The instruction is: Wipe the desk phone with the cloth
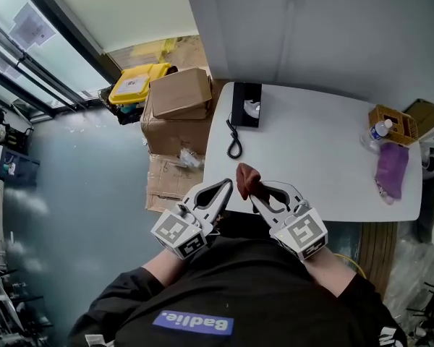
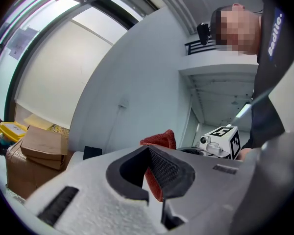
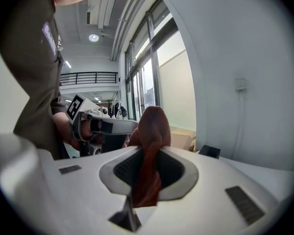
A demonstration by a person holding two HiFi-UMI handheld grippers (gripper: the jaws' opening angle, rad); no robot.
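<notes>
The black desk phone [image 1: 246, 104] lies at the far left of the white table [image 1: 325, 150], its coiled cord [image 1: 233, 139] trailing toward me. A rust-red cloth [image 1: 246, 178] sticks up over the table's near edge, pinched in my right gripper [image 1: 254, 196]. In the right gripper view the cloth [image 3: 152, 131] hangs between the jaws of that gripper [image 3: 137, 199]. My left gripper [image 1: 226, 186] is shut and empty, its tip close beside the cloth. In the left gripper view the cloth [image 2: 159, 140] shows just beyond the closed left gripper [image 2: 154, 195], with the phone [image 2: 92, 152] farther back.
A purple cloth [image 1: 392, 168], a water bottle [image 1: 378, 130] and a small yellow-brown crate [image 1: 393, 123] sit at the table's right end. Cardboard boxes [image 1: 179, 92] and a yellow case [image 1: 134, 84] stand on the floor left of the table. A wall runs behind it.
</notes>
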